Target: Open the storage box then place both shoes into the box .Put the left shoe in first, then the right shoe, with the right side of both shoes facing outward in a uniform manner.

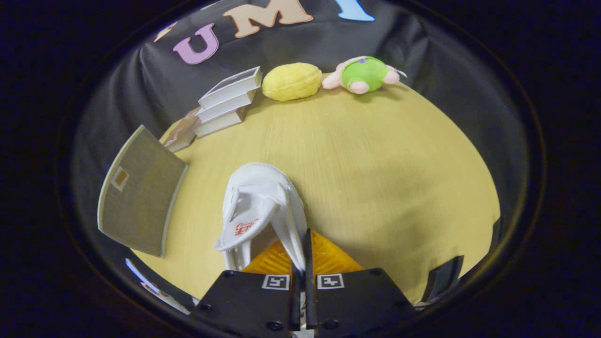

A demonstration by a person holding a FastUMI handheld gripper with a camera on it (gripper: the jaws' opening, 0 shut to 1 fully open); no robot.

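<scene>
We see the hand-held gripper with its two fingers drawn almost together, only a thin slit left between them, and they pinch the rear edge of a white shoe at what looks like the heel collar. The shoe stretches away from the fingers with its toe pointing toward the far side of the surface, its tongue flopped up and showing a small red mark (we leave that unread). Whether the sole is resting on the wood or raised a little above it, we cannot tell from this angle. To the left of the shoe, and apart from it, stands the storage box, a grey-brown fabric-looking face with a pale rim and a small tab on it; it is tilted in this view, and we cannot tell from here whether its lid is open. Beyond the box, a stack of books sits near the back edge of the surface. Just to the right of the books lies a yellow plush toy, and further right again a green and pink plush toy, both against the black cloth wall.
</scene>
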